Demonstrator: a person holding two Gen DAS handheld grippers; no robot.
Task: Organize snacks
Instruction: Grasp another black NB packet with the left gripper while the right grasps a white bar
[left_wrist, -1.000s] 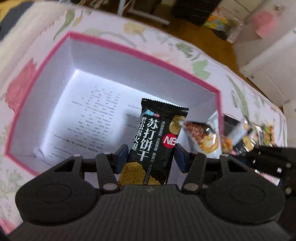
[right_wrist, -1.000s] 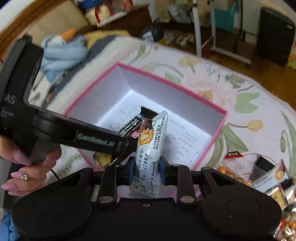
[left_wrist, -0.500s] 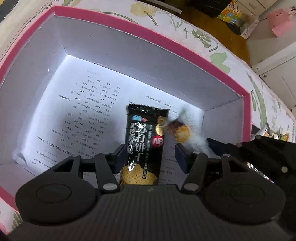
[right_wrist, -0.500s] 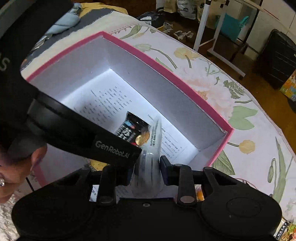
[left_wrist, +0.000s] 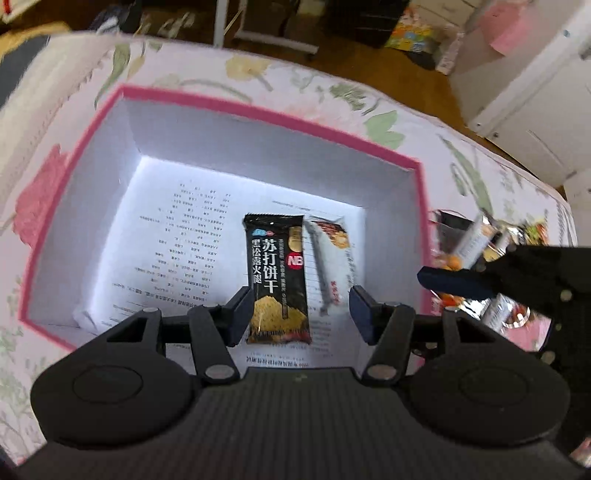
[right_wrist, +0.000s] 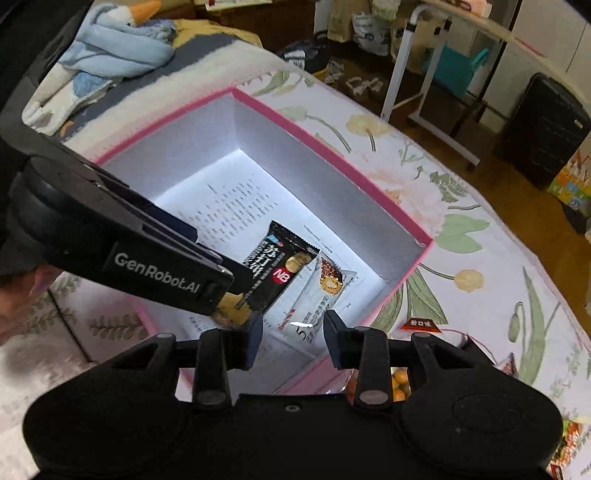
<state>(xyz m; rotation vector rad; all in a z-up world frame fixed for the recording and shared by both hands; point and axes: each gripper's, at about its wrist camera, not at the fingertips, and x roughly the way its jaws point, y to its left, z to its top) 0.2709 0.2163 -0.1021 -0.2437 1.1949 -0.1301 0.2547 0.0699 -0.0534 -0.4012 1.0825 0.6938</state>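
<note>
The black packet lay flat on the printed sheet at the bottom of the pink-rimmed box, lengthwise between the fingers of the left gripper. Those jaws stood wide apart and held nothing; the left finger looked close to the packet's edge, though whether it touched could not be told, while the right finger stood clear of it. The white packet lay just beside the black one, on its right, its near edge partly overlapped by it.

In the right wrist view, the right gripper hung above the box's near corner with its jaws parted and empty, the white packet below and beyond them. The left gripper's body crossed that view and hid the black packet's lower end. The print on the white packet was too small and glared to read.

Outside the box, on the flowered cloth, the loose snacks were blurred in the left wrist view and partly hidden behind the right gripper's dark body. In the right wrist view only scraps of them showed past the gripper's frame.
</note>
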